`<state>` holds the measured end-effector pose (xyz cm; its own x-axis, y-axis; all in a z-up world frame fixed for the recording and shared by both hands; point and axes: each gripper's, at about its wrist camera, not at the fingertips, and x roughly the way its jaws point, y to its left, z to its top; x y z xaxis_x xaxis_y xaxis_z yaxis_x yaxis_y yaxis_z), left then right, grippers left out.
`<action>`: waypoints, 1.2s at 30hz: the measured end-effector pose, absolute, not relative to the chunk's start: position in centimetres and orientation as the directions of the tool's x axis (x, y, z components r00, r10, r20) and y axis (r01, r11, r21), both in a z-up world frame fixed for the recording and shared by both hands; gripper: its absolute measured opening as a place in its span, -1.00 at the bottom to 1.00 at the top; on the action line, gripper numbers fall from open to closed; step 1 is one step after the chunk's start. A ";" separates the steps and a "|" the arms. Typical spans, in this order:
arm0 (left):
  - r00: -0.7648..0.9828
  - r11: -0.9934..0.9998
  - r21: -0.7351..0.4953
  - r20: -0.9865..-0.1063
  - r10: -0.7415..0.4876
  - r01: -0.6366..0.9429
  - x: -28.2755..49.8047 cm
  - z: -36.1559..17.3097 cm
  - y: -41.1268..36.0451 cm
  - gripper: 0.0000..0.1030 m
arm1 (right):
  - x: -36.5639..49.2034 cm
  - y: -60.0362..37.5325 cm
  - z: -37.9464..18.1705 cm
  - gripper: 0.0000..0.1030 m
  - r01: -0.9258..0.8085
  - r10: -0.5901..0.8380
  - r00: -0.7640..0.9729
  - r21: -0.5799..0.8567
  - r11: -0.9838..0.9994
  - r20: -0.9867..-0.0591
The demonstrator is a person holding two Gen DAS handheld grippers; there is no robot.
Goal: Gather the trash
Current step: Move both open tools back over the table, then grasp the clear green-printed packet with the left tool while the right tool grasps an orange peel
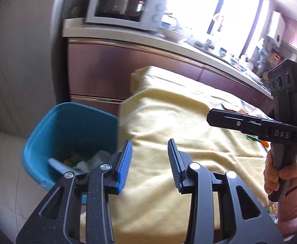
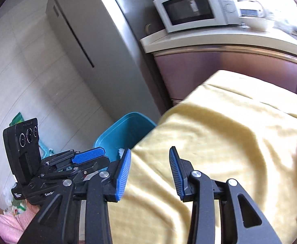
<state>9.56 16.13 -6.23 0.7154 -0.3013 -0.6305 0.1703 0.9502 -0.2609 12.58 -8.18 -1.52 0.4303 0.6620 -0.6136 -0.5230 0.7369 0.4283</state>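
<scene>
Blue bin (image 1: 71, 130) beside table, crumpled trash (image 1: 83, 161) inside

Each wrist camera looked forward and downward along its own fingers, close over the yellow cloth (image 1: 168, 122). Both views shared the blue bin (image 2: 126, 130) and microwave (image 1: 124, 6).

A table draped in a wrinkled pale-yellow cloth (image 1: 178, 122) fills the lower right of both views, with small blurred scraps (image 1: 235, 106) at its right edge.
</scene>
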 end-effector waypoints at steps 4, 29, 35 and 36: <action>0.688 0.930 -0.261 -0.626 -0.368 0.260 10.2 -5.8 11.9 -0.30 | 11.7 -13.0 -1.6 -0.28 -0.447 0.615 0.495 0.428 0.786 -0.613; 0.432 0.738 -0.183 -0.710 -0.556 0.649 14.3 -6.7 -15.9 0.13 | 6.7 -35.5 -4.2 -0.27 -0.030 0.355 0.729 0.491 0.871 -0.586; 0.430 0.743 -0.144 -0.737 -0.521 0.654 15.7 -7.8 -19.2 0.18 | 6.7 -36.5 -4.4 -0.27 -0.029 0.360 0.733 0.503 0.864 -0.577; 0.431 0.745 -0.137 -0.742 -0.514 0.653 15.9 -8.0 -19.6 0.19 | 6.8 -36.6 -4.5 -0.27 -0.028 0.362 0.733 0.506 0.862 -0.576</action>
